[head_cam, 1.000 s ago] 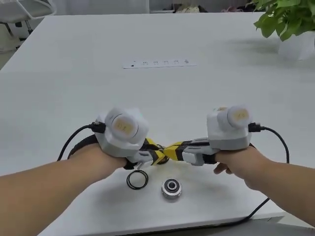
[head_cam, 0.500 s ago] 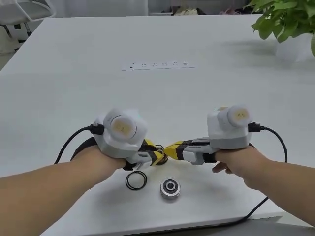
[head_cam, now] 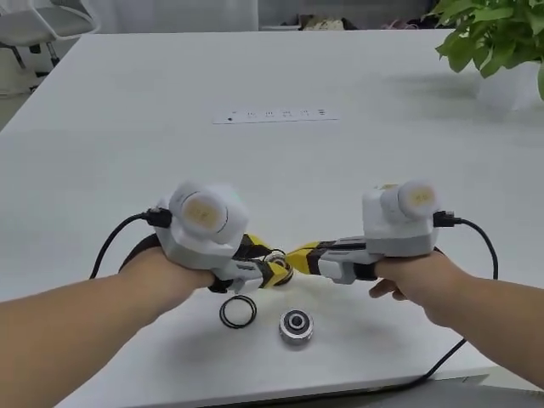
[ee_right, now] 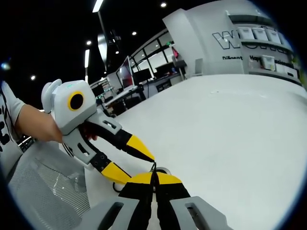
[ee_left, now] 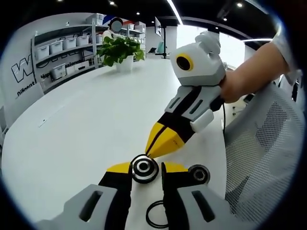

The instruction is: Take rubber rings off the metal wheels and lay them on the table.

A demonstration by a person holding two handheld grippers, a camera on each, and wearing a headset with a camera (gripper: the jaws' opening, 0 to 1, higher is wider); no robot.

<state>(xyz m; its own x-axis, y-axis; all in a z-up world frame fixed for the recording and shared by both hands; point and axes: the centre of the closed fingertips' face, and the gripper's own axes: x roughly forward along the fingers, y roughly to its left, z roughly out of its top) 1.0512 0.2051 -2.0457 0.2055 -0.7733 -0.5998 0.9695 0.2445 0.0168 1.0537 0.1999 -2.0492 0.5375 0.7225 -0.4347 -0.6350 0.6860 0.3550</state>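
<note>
Looking down in the head view: can see the left hand-held gripper [head_cam: 272, 270] pinching a small round silver metal wheel [head_cam: 279, 269] just above the wide white desk [head_cam: 170, 127]. Can see the right hand-held gripper [head_cam: 295, 255] pressed together, nipping the thin black rubber ring [head_cam: 274, 253] on that wheel. Has pulled back a tiny bit from a moment ago, leaving a little black loop lifted off the wheel. Probably means a ring starting to come off. Just below on the desk, can spot a loose black rubber ring [head_cam: 238, 311] lying flat beside a bare shiny metal wheel [head_cam: 296, 324], both in the same spots as before. So likely one ring done already. Moving to the left gripper view: shows the small wheel [ee_left: 145, 168] squeezed between its own yellow tips, with the right hand-held gripper's closed point [ee_left: 156, 149] touching the top edge. Moving to the right gripper view: shows its own tips [ee_right: 154, 180] shut tight on a thin dark strand, right at the wheel [ee_right: 162, 170]. Next, probably needs a slow, steady pull away.
</note>
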